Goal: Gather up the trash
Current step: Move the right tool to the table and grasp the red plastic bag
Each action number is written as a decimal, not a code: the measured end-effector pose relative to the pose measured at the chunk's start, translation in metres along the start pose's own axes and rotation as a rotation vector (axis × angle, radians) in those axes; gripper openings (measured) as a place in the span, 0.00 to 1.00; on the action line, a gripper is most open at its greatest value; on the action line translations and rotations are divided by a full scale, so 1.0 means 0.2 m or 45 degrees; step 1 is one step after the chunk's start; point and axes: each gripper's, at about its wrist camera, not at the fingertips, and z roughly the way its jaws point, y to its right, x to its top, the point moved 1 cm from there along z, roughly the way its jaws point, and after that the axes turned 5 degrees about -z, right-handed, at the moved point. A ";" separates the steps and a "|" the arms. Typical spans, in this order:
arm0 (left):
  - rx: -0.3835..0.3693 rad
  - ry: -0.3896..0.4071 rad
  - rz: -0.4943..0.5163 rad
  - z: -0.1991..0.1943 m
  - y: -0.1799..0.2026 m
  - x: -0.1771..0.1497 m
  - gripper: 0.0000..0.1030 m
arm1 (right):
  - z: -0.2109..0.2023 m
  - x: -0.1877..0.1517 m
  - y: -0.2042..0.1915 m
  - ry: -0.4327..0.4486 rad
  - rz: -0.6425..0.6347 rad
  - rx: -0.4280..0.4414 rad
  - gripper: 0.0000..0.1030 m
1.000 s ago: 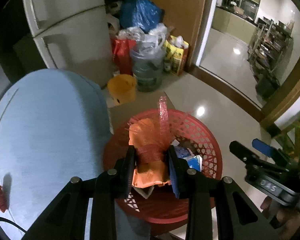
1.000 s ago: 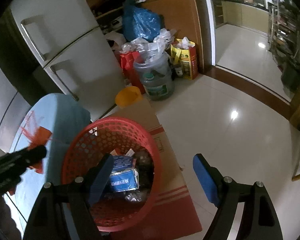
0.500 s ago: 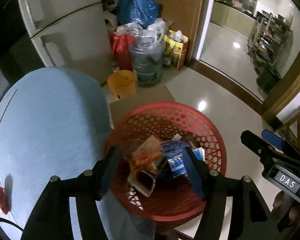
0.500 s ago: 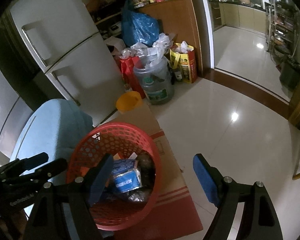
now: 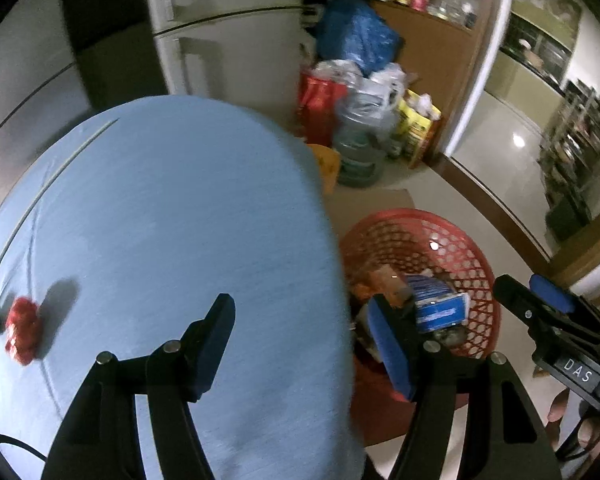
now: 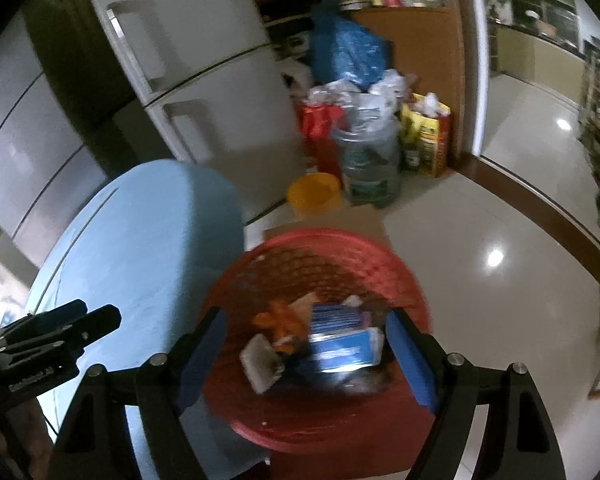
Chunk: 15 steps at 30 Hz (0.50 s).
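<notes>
Over blue table, left hand-held gripper just opened, emptied

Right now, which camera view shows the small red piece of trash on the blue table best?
The left wrist view: the red piece lies unhidden on the blue table. The right wrist view does not show it.

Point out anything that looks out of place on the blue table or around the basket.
One red scrap lies alone on the blue table, near its left edge in the left wrist view, not in the red basket with the other trash. Nothing looks spilled around the basket.
</notes>
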 end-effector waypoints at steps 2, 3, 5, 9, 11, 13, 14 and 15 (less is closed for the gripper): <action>0.009 0.012 -0.045 -0.03 -0.08 -0.01 0.68 | 0.00 0.00 -0.07 -0.003 -0.032 0.015 0.82; 0.014 0.020 -0.067 -0.04 -0.12 -0.03 0.68 | 0.01 0.00 -0.12 -0.007 -0.056 0.028 0.82; 0.033 0.033 -0.105 -0.07 -0.22 -0.06 0.68 | 0.01 0.00 -0.20 -0.012 -0.086 0.050 0.82; 0.105 0.067 -0.180 -0.14 -0.41 -0.14 0.68 | 0.04 -0.02 -0.35 -0.037 -0.143 0.087 0.82; 0.154 0.083 -0.233 -0.18 -0.54 -0.19 0.68 | 0.06 -0.03 -0.41 -0.050 -0.171 0.101 0.82; 0.204 0.098 -0.306 -0.21 -0.68 -0.25 0.68 | 0.09 -0.04 -0.52 -0.070 -0.215 0.127 0.82; 0.229 0.102 -0.348 -0.23 -0.76 -0.29 0.68 | 0.10 -0.04 -0.57 -0.078 -0.237 0.140 0.82; 0.249 0.101 -0.383 -0.24 -0.81 -0.31 0.68 | 0.11 -0.05 -0.64 -0.085 -0.259 0.157 0.82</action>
